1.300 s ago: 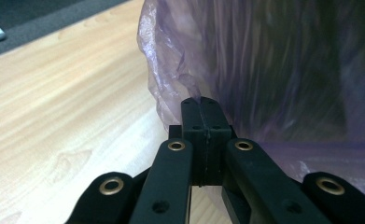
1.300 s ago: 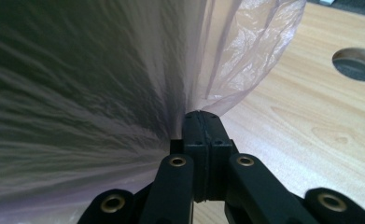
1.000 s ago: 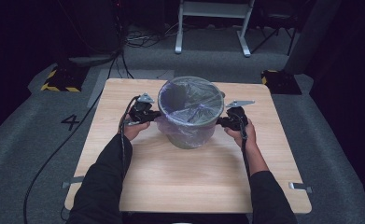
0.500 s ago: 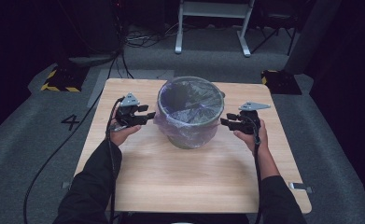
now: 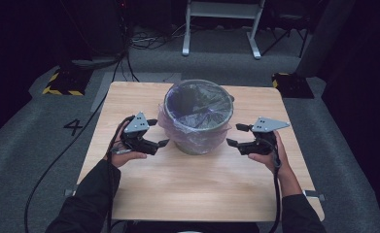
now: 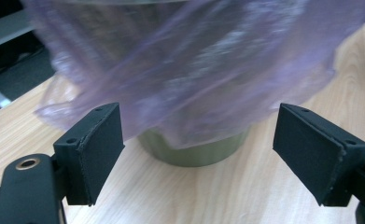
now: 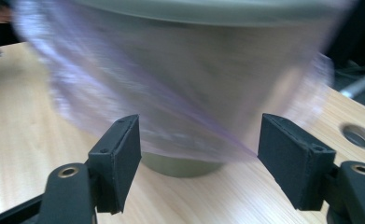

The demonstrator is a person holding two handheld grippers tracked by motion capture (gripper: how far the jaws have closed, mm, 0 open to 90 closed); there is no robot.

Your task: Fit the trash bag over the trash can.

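Note:
A grey-green bin (image 5: 198, 144) lined with a thin purple plastic bag (image 5: 174, 127) stands mid-table; the bag is folded over the rim and hangs down its sides. My left gripper (image 5: 158, 132) hovers just left of the bin and my right gripper (image 5: 235, 135) just right of it, both pointing at it. Their jaws have just been opening, and nothing is between them. In the left gripper view the left gripper (image 6: 199, 135) faces the bag (image 6: 194, 70) and bin base (image 6: 194, 154). The right gripper (image 7: 199, 144) faces the blurred bag (image 7: 171, 93) likewise.
The wooden table (image 5: 187, 189) has bare board in front of the bin and a round hole (image 7: 357, 135) near one corner. A cable (image 5: 66, 160) trails off the left edge. Behind the table stand a white frame (image 5: 221, 29) and yellow-black floor blocks (image 5: 61, 82).
Both grippers have drawn away from the bin's rim, outward and toward the person. Their jaws, shut at the bag's edge a second ago, have opened and let it go.

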